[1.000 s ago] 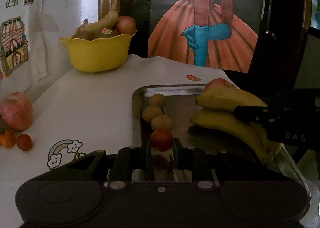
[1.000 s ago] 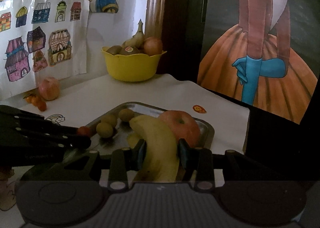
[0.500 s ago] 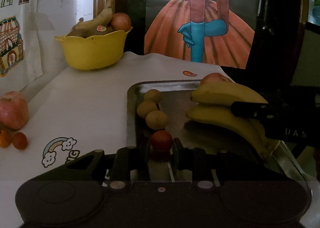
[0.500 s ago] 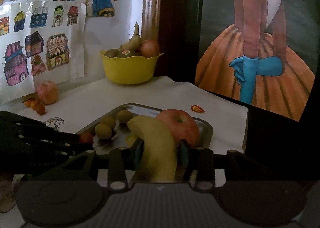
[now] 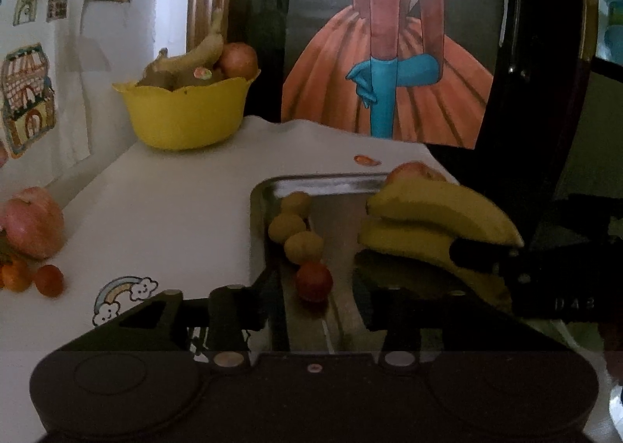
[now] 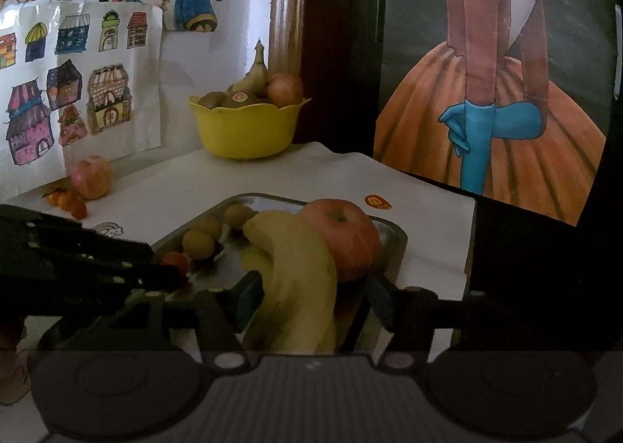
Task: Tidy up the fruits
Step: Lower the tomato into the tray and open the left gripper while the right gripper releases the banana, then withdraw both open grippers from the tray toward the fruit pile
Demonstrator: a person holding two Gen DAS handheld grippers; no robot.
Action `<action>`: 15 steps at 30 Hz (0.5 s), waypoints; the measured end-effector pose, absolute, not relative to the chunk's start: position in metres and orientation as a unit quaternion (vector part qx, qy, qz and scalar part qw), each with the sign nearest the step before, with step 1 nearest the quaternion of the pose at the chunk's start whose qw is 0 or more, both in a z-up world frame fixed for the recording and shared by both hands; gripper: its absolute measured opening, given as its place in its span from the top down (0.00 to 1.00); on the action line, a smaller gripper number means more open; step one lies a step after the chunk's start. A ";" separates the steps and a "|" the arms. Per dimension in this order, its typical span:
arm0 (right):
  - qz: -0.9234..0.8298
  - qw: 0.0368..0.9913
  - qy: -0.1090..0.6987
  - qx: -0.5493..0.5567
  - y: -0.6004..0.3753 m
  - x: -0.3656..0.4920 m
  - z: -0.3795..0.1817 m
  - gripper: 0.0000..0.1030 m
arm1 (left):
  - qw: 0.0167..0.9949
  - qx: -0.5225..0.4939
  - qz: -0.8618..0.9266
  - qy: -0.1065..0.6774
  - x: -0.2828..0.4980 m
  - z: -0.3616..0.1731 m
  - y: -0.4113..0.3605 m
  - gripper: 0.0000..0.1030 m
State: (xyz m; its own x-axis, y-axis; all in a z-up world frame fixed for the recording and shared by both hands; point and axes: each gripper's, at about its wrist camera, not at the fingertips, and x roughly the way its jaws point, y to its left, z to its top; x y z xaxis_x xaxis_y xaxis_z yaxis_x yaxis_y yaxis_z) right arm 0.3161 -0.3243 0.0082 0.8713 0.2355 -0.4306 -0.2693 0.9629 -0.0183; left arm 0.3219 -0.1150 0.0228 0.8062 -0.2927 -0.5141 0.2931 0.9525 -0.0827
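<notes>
Between parted left jaws, small red fruit (image 5: pixel 314 281)

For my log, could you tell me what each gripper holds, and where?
Nothing: left gripper open around the small round red fruit, right gripper open around the yellow bananas.

Black left gripper (image 5: pixel 311 310) — silver screws; ribbed right gripper (image 6: pixel 307 299).
</notes>
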 end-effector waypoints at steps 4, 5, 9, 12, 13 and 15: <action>0.133 0.967 0.214 -0.035 -0.325 0.310 0.009 0.18 | 0.957 -0.004 -0.146 0.250 0.311 0.033 -0.108 0.35; 0.134 0.968 0.212 -0.033 -0.325 0.307 0.010 0.17 | 0.959 -0.006 -0.144 0.244 0.307 0.036 -0.106 0.30; 0.136 0.971 0.198 -0.024 -0.324 0.293 0.017 0.06 | 0.965 -0.014 -0.137 0.222 0.292 0.050 -0.096 0.13; 0.134 0.973 0.185 -0.017 -0.321 0.279 0.024 0.00 | 0.970 -0.019 -0.132 0.202 0.277 0.059 -0.087 0.05; 0.135 0.974 0.182 -0.016 -0.320 0.273 0.026 0.00 | 0.971 -0.020 -0.131 0.197 0.271 0.062 -0.084 0.04; 0.136 0.975 0.178 -0.012 -0.317 0.263 0.031 0.00 | 0.973 -0.024 -0.129 0.190 0.261 0.067 -0.077 0.02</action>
